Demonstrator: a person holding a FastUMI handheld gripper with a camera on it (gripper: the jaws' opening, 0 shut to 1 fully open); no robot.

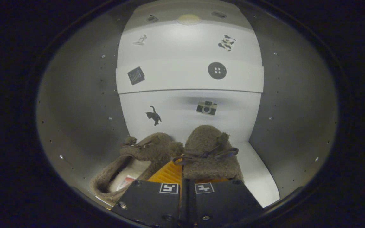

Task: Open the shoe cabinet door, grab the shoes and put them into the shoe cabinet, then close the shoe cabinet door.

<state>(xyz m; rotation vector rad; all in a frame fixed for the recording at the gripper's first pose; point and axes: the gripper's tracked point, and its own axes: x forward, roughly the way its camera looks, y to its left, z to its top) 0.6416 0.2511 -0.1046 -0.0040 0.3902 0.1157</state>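
Fuzzy shoe (212, 158) seemingly in tool's (182, 180) pinch

Inside shoe cabinet (74, 104): two shoes (208, 152) side by side on cabinet floor (258, 177), toes toward back wall (188, 117). Left shoe (144, 155) at 11 o'clock off the gripper (182, 177), opening facing it. Right shoe at 12 to 1 o'clock, heel in between the fingers (169, 172), which sit close together on it. Shelf (188, 77) above, on back wall. Side walls at 9 and 3 o'clock.
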